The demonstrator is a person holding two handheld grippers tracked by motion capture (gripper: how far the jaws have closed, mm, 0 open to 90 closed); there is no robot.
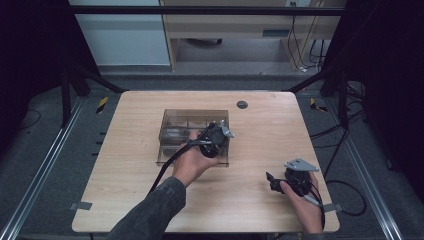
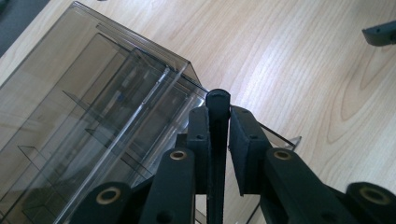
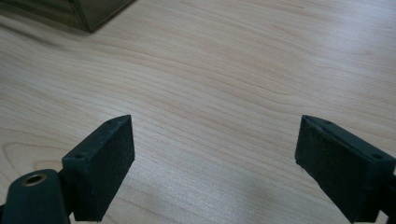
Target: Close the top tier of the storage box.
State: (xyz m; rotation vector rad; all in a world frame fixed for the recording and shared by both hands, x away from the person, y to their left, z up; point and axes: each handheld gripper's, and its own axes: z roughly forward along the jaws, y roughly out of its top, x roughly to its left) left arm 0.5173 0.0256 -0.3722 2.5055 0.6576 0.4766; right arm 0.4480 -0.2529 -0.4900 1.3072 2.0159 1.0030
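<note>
A smoky clear plastic organiser box [image 1: 172, 122] with several compartments sits mid-table. In the left gripper view the box [image 2: 93, 98] lies left of and below the jaws. My left gripper [image 1: 216, 136] hovers over the box's right side, held by a hand. Its jaws [image 2: 218, 116] are shut on a thin black flat piece [image 2: 218, 99] with a rounded end, seen edge-on and standing up between the pads. My right gripper [image 1: 273, 182] rests near the table's front right corner. Its jaws [image 3: 215, 158] are open wide over bare wood, with nothing between them.
The light wooden table [image 1: 260, 135] has a round grommet [image 1: 242, 104] at the back. A corner of the box [image 3: 88, 14] shows at the top left of the right gripper view. A dark grey part of the other gripper [image 2: 380, 32] shows at the left gripper view's top right.
</note>
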